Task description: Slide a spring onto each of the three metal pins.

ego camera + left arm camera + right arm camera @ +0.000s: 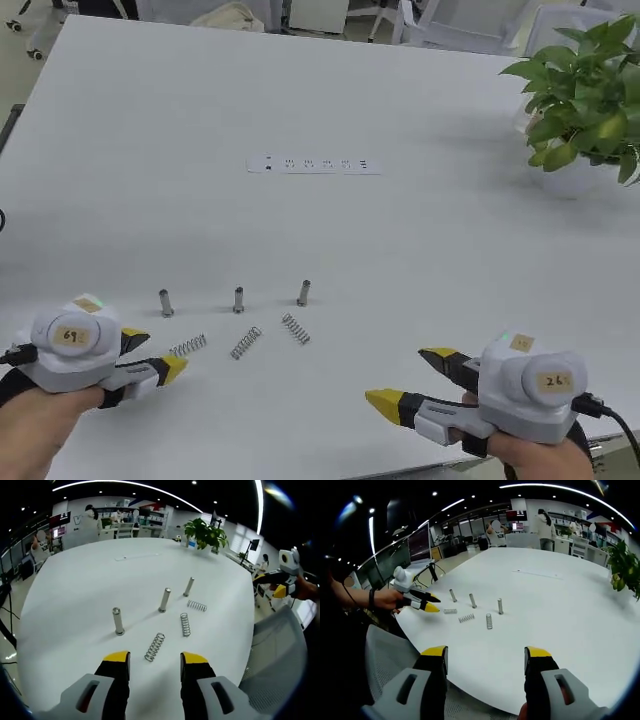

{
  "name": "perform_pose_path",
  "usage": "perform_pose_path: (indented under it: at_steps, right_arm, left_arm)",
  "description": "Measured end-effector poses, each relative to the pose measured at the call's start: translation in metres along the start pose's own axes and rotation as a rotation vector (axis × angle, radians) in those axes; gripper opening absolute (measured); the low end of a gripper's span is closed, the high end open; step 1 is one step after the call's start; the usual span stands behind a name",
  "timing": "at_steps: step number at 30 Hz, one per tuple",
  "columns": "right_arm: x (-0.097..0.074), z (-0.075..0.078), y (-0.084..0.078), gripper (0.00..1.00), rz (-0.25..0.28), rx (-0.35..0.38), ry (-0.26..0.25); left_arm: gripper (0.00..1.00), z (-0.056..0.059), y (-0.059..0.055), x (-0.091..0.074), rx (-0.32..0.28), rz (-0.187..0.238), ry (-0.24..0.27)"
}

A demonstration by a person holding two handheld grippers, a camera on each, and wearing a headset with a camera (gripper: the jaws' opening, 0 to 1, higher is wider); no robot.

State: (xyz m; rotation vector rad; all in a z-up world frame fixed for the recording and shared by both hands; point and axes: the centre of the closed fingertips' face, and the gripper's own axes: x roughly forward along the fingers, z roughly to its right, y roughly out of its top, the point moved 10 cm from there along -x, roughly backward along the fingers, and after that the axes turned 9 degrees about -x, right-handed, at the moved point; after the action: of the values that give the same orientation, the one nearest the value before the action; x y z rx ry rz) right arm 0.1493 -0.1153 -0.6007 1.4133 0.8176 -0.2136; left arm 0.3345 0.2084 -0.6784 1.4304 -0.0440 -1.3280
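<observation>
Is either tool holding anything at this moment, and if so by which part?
Nothing is held. The left tool and right tool are both open and empty; the three springs lie on the table beside the pins.

I see three pins (pixel 238 299) standing in a row on the desk (pixel 420 250), three springs (pixel 246 342) lying just before them, a power strip (pixel 314 165) well behind, a plant (pixel 585 90) far right.

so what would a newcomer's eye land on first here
Three metal pins stand upright in a row on the white table, with three springs lying loose just in front of them. The yellow-tipped left gripper and right gripper hover near the table's front edge, both open. A green plant sits at the far right.
</observation>
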Motion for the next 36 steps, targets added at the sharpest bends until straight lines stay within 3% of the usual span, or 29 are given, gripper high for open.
perform_pose_path:
  at_steps: [10, 19, 28, 33, 36]
  right_arm:
    - [0.001, -0.002, -0.003, 0.60, -0.006, 0.007, 0.005]
    - [0.001, -0.003, -0.006, 0.60, -0.011, 0.013, 0.010]
    - [0.001, -0.003, -0.006, 0.60, -0.014, 0.014, 0.014]
    - [0.001, -0.002, -0.008, 0.60, -0.020, 0.013, 0.016]
    - [0.000, -0.003, -0.008, 0.59, -0.021, 0.012, 0.017]
  left_arm:
    - [0.28, -0.002, -0.002, 0.017, -0.002, -0.028, -0.006]
    - [0.24, -0.012, -0.006, 0.030, 0.002, -0.049, -0.005]
    - [0.15, -0.010, -0.009, 0.039, 0.018, -0.065, -0.015]
    - [0.13, -0.008, -0.012, 0.043, 0.046, -0.083, -0.002]
    - [0.09, -0.008, -0.011, 0.044, 0.016, -0.072, 0.025]
